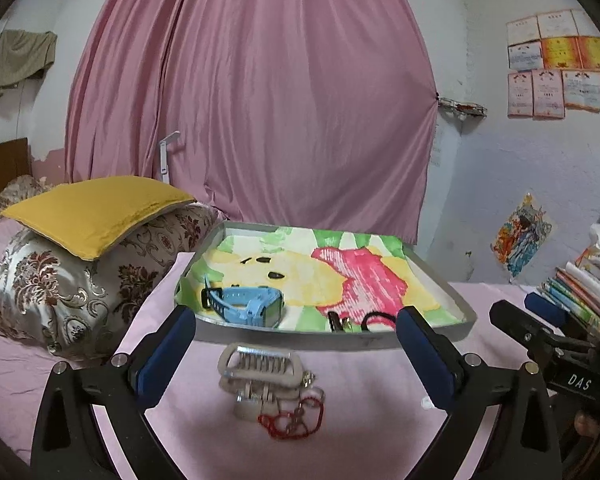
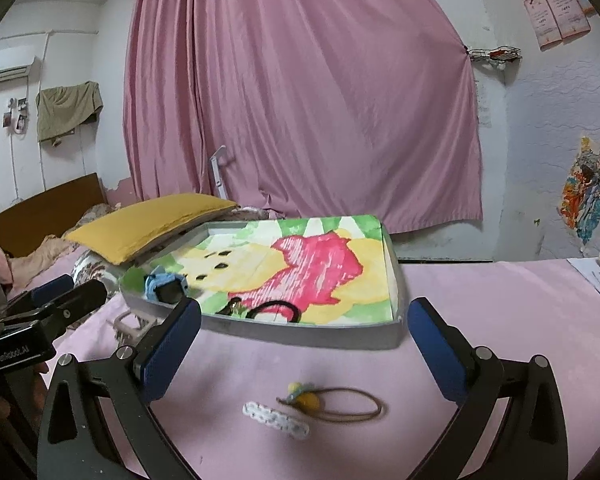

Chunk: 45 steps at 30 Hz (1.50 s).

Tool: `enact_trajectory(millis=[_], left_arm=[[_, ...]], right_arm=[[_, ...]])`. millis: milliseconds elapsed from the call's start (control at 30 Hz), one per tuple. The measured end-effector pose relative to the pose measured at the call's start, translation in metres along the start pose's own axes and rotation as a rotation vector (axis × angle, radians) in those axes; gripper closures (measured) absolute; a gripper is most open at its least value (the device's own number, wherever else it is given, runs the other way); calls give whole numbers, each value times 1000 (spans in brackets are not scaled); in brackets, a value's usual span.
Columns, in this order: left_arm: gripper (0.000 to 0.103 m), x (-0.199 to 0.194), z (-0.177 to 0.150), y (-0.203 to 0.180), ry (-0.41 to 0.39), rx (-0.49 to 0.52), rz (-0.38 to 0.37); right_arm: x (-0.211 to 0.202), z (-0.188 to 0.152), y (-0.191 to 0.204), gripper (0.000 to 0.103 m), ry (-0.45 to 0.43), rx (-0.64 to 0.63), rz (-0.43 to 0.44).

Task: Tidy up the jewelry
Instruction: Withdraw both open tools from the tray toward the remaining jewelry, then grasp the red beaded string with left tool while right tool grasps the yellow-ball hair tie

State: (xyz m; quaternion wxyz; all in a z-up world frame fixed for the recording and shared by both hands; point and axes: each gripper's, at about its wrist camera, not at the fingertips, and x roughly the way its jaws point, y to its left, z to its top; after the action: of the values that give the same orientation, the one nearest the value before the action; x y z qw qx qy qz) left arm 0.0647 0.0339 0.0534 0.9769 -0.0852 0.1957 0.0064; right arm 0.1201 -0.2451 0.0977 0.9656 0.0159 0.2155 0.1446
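A: Left wrist: left claw wide, empty; metal hair clip and red string just before tray. Clip stiff, grab its frame.

B: Right wrist: right claw wide, empty; hair tie and white clip before tray. Tie floppy, light; pinch the bead.

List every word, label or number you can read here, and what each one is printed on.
"DAS": white letters on the right gripper body, seen from the left wrist view.
"GenRobot.AI", roughly; small and blurred: on the left gripper body, seen from the right wrist view.
Certificates on the wall: print too small to read.
Wall poster: no legible text.
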Motion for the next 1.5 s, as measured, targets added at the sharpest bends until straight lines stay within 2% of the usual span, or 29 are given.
enact_trajectory(millis=[167, 567, 867, 1000, 1067, 1300, 1400, 1500], left_arm=[[2, -7, -10, 3, 36, 5, 4], [2, 6, -38, 12, 234, -12, 10], [3, 22, -50, 15, 332, -80, -44], [24, 29, -51, 13, 369, -84, -61], [30, 31, -51, 13, 381, -87, -66], [51, 40, -46, 8, 412, -73, -66], [57, 42, -46, 7, 411, -69, -58], [62, 44, -45, 5, 410, -53, -57]], right_arm=[[-5, -9, -1, 2, 34, -15, 11], [5, -32, -6, 2, 187, -5, 55], [17, -36, -6, 2, 245, 8, 79], [24, -31, -6, 2, 268, -11, 51], [28, -28, -5, 4, 277, -24, 45], [43, -27, -1, 29, 331, -53, 43], [48, -28, -2, 43, 355, -52, 53], [53, -29, -1, 51, 375, -55, 56]])
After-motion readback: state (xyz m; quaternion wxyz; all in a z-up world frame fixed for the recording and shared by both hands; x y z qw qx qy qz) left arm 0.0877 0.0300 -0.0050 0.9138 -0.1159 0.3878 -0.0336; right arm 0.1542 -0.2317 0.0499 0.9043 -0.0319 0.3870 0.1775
